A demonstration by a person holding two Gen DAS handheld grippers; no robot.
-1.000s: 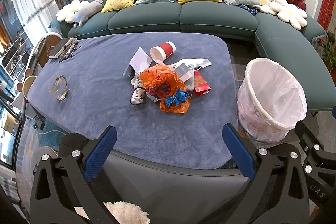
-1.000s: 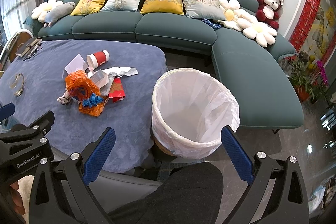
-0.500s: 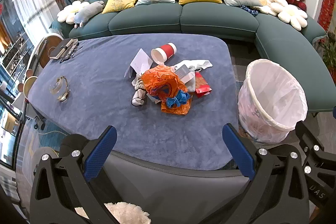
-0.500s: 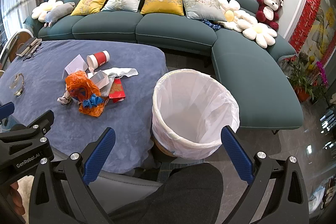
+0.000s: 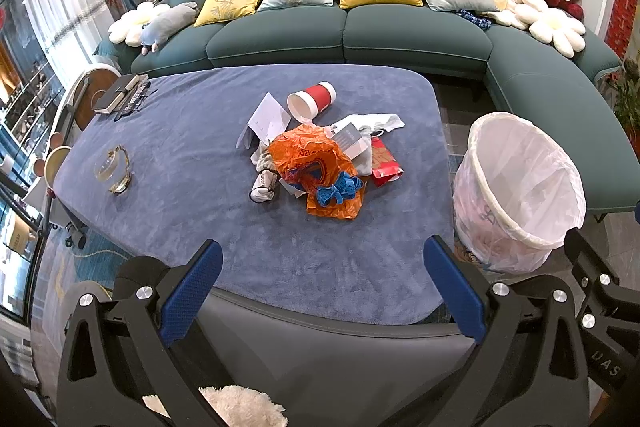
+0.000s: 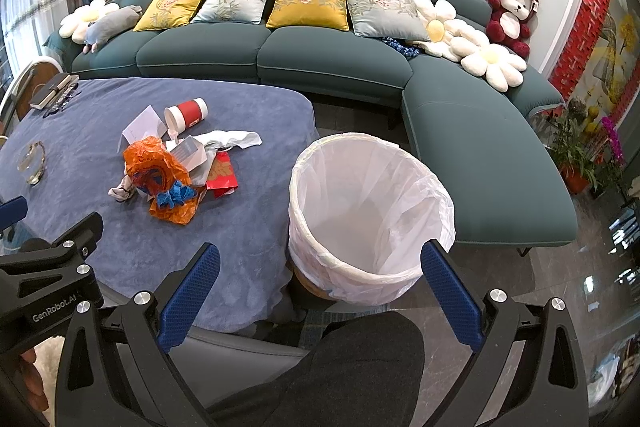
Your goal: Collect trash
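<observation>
Almost nothing is changing between the earlier views and this moment: both grippers are staying back from the table, so no trash is being collected yet and the task is only starting. In the left wrist view, at left, a glass ashtray [image 5: 113, 169] is sitting on the blue table cover [image 5: 192, 211], with books and remotes [image 5: 122, 95] in the upper left. At centre, the trash pile is lying untouched: white paper [image 5: 266, 119], a tipped red paper cup [image 5: 313, 99], a crumpled orange plastic bag [image 5: 314, 167] with a blue ribbon [image 5: 338, 189], and a red packet [image 5: 383, 163]. At right, the white-lined bin [image 5: 516, 187] is standing on the floor just beside the table edge. Along the bottom, the left gripper [image 5: 322, 291] is hanging with its fingers spread wide, holding nothing. In the right wrist view, the right gripper [image 6: 318, 301] is likewise spread and empty, with the bin [image 6: 372, 211] between and beyond its fingers. What lies under the orange bag is hidden, the small grey items beside it are hard to identify, and the bin's base is cut off by a dark-clothed leg [image 6: 360, 367].
</observation>
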